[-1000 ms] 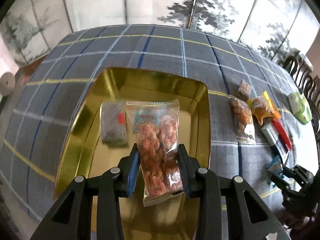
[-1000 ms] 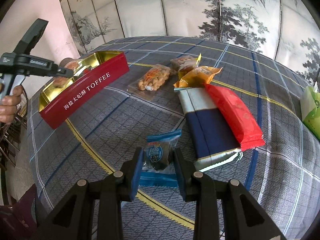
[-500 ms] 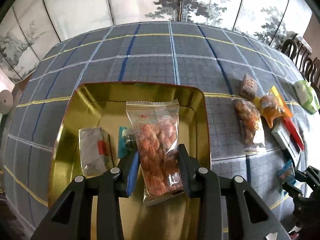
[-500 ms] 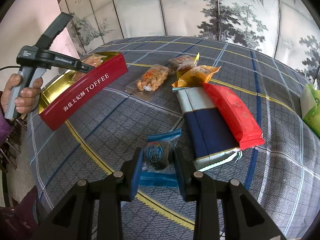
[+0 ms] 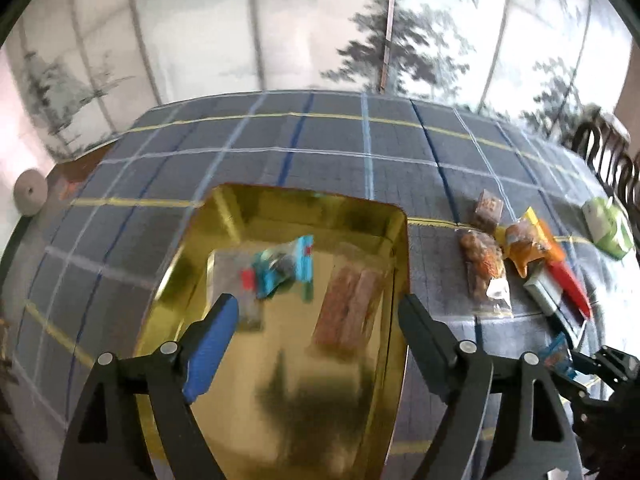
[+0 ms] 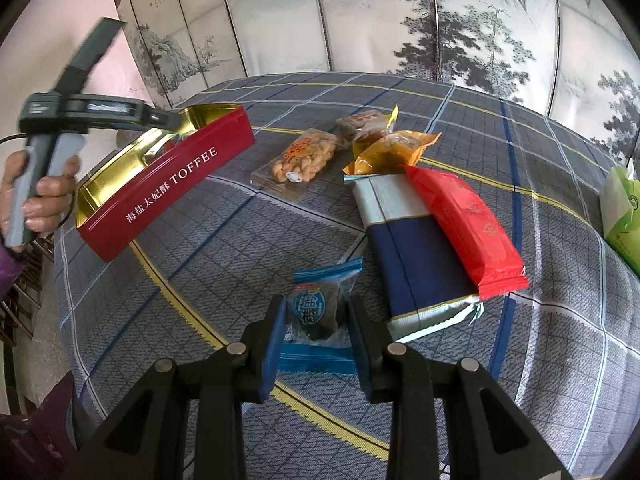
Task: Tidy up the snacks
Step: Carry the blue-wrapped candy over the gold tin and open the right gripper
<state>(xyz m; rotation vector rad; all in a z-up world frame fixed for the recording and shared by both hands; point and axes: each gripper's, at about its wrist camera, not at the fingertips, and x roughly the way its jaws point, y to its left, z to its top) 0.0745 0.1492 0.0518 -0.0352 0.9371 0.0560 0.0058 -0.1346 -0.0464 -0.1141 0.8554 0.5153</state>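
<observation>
Left gripper opening over gold toffee tin, nothing between jaws; orange snack packet lying inside. Right gripper clamped on blue candy packet, lower centre.

Tin: metal, gold interior mirror-glossy, reflections visible; outer wall red, smooth, semi-gloss. Worktop cloth: woven plaid fabric, matt, fine texture. Snack packets: clear crinkled plastic film on twists; red wrapper glossy. Box: smooth, satin paper. Jaws: matt black plastic, blue pads.
</observation>
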